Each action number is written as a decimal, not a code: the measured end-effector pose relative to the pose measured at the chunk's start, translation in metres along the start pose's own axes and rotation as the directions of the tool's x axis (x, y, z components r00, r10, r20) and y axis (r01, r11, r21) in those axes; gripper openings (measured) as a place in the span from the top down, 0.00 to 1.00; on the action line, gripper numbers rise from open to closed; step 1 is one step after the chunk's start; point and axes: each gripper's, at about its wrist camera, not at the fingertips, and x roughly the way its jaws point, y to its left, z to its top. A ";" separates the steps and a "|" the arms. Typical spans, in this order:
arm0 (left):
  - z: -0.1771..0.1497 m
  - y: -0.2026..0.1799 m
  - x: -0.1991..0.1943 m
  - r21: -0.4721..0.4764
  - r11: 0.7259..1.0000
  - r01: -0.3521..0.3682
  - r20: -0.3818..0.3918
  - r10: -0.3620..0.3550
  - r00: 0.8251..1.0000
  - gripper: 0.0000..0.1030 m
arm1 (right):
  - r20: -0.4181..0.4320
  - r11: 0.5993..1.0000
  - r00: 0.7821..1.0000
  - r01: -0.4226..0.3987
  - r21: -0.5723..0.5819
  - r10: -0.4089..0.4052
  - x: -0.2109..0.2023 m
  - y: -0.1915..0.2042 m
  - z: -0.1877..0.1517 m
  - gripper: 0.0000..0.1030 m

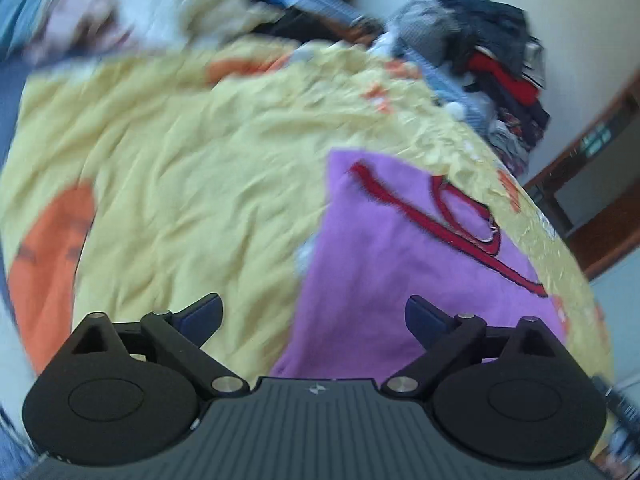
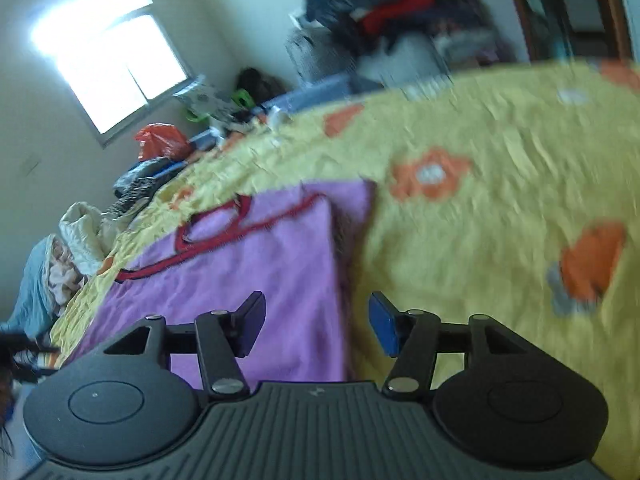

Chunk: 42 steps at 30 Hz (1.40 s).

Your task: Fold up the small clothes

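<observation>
A small purple garment with red trim (image 1: 404, 256) lies flat on the yellow bed cover (image 1: 168, 152), partly folded. In the left wrist view my left gripper (image 1: 314, 316) is open and empty above the garment's left edge. In the right wrist view the garment (image 2: 256, 264) lies with its right edge folded straight. My right gripper (image 2: 318, 322) is open and empty above that right edge, its left finger over the purple cloth, its right finger over the yellow cover (image 2: 480, 220).
The yellow cover has orange flower prints (image 2: 432, 174). A pile of dark and red clothes (image 1: 492, 60) stands at the far side of the bed. Loose white and blue clothes (image 2: 60, 256) lie at the left. A window (image 2: 112, 52) and a wooden door frame (image 1: 592, 208) lie beyond.
</observation>
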 end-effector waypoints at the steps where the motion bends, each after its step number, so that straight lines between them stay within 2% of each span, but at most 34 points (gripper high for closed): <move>1: -0.003 -0.019 0.003 0.046 0.999 -0.021 0.023 0.020 1.000 0.07 | 0.006 1.000 1.000 0.000 -0.030 0.000 0.008 0.010 0.003 0.44; 4: -0.015 -0.070 0.038 0.179 0.982 -0.051 0.044 0.044 0.998 0.07 | -0.037 0.992 0.999 0.013 -0.125 -0.017 0.045 0.039 0.003 0.44; 6: -0.028 -0.091 0.072 0.230 0.967 -0.109 0.029 0.106 0.994 0.08 | -0.069 0.985 0.997 0.031 -0.168 -0.043 0.070 0.051 0.000 0.45; 9: -0.042 -0.094 0.111 0.250 0.954 -0.164 -0.011 0.172 0.985 0.10 | -0.113 0.974 0.990 0.057 -0.218 -0.083 0.095 0.056 -0.007 0.46; 10: -0.047 -0.094 0.116 0.270 0.945 -0.187 0.016 0.190 0.982 0.06 | -0.127 0.964 0.985 0.082 -0.252 -0.117 0.099 0.056 -0.010 0.46; 11: -0.049 -0.094 0.118 0.270 0.943 -0.194 0.022 0.196 0.980 0.05 | -0.127 0.946 0.976 0.132 -0.295 -0.176 0.103 0.053 -0.014 0.46; 12: -0.049 -0.094 0.116 0.263 0.945 -0.194 0.021 0.195 0.981 0.05 | -0.110 0.931 0.973 0.155 -0.330 -0.201 0.103 0.048 -0.018 0.46; 14: -0.048 -0.095 0.116 0.269 0.942 -0.200 0.018 0.203 0.979 0.04 | -0.105 0.945 0.980 0.129 -0.300 -0.167 0.100 0.037 -0.016 0.46; 17: -0.047 -0.096 0.115 0.263 0.944 -0.199 0.020 0.201 0.979 0.03 | -0.095 0.948 0.973 0.181 -0.261 -0.212 0.096 0.043 -0.004 0.46; 19: -0.044 -0.097 0.115 0.261 0.944 -0.200 0.020 0.202 0.979 0.03 | -0.056 0.934 0.971 0.206 -0.292 -0.232 0.098 0.061 0.002 0.42; 21: -0.041 -0.098 0.115 0.256 0.947 -0.192 0.018 0.194 0.981 0.04 | -0.038 0.927 0.978 0.184 -0.326 -0.207 0.106 0.076 0.009 0.18; 22: -0.038 -0.099 0.115 0.256 0.948 -0.190 0.019 0.191 0.981 0.04 | -0.034 0.927 0.979 0.181 -0.330 -0.203 0.110 0.080 0.011 0.15; 30: -0.010 -0.105 0.133 0.266 0.944 -0.194 0.021 0.196 0.980 0.03 | -0.086 0.938 0.977 0.159 -0.309 -0.194 0.169 0.091 0.038 0.15; 32: -0.006 -0.107 0.142 0.295 0.933 -0.207 0.022 0.210 0.977 0.00 | -0.107 0.933 0.971 0.171 -0.317 -0.215 0.183 0.088 0.038 0.15; 34: -0.004 -0.103 0.152 0.313 0.928 -0.202 0.009 0.210 0.978 0.00 | -0.120 0.915 0.954 0.222 -0.337 -0.276 0.192 0.079 0.037 0.15; 36: 0.000 -0.095 0.156 0.302 0.938 -0.172 -0.004 0.182 0.983 0.00 | -0.118 0.919 0.953 0.231 -0.318 -0.280 0.193 0.062 0.036 0.04; 40: 0.011 -0.084 0.152 0.281 0.949 -0.140 -0.028 0.155 0.988 0.00 | -0.103 0.929 0.949 0.265 -0.259 -0.299 0.179 0.040 0.041 0.04; 41: 0.015 -0.083 0.148 0.266 0.955 -0.135 -0.024 0.147 0.989 0.01 | -0.102 0.923 0.938 0.300 -0.243 -0.332 0.176 0.039 0.044 0.04; 42: 0.020 -0.081 0.143 0.250 0.961 -0.121 -0.007 0.126 0.992 0.01 | -0.092 0.924 0.939 0.305 -0.231 -0.332 0.170 0.039 0.046 0.04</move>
